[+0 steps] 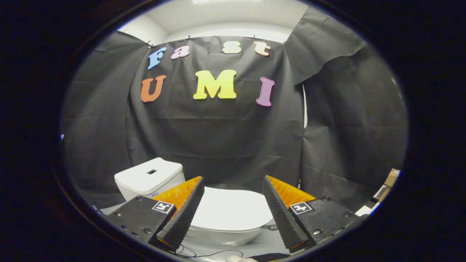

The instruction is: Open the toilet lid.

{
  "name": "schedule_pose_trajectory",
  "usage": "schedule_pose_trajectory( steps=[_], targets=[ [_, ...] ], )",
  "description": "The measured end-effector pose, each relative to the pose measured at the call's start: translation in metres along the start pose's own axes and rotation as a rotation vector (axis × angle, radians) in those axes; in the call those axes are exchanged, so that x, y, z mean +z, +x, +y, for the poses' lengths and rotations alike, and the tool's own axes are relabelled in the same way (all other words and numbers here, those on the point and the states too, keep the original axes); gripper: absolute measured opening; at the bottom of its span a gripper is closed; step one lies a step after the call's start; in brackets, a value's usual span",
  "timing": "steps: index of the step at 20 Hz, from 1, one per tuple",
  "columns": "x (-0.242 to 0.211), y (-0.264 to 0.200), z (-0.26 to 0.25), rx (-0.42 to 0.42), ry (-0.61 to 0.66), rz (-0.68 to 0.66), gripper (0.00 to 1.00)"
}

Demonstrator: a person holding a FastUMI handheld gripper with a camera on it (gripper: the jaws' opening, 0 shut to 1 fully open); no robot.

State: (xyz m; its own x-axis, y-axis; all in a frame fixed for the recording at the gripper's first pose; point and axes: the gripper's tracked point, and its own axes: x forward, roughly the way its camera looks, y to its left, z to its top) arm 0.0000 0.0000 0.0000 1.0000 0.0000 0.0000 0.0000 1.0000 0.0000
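While the tongs (233, 198) hang wide open and empty, the closed lid (229, 209) lies just ahead between the fingers; best to hook its front edge from below, then lift.

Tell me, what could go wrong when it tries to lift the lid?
The tool is open, fingers wide, and touches nothing. The lid lies flat and shut between and beyond them, so the fingers might slide over its smooth top instead of catching the edge. The tank stands close behind: a lid flipped fast could bang it.
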Motion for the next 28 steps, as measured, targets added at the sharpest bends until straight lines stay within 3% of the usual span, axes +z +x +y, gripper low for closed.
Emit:
schedule_pose_trajectory(
  steps=[18, 28],
  targets=[
    [0.004, 0.009, -0.007, -0.010, 0.006, 0.017, 1.00],
    [0.012, 0.058, -0.024, 0.054, 0.043, 0.027, 1.00]
  ],
)
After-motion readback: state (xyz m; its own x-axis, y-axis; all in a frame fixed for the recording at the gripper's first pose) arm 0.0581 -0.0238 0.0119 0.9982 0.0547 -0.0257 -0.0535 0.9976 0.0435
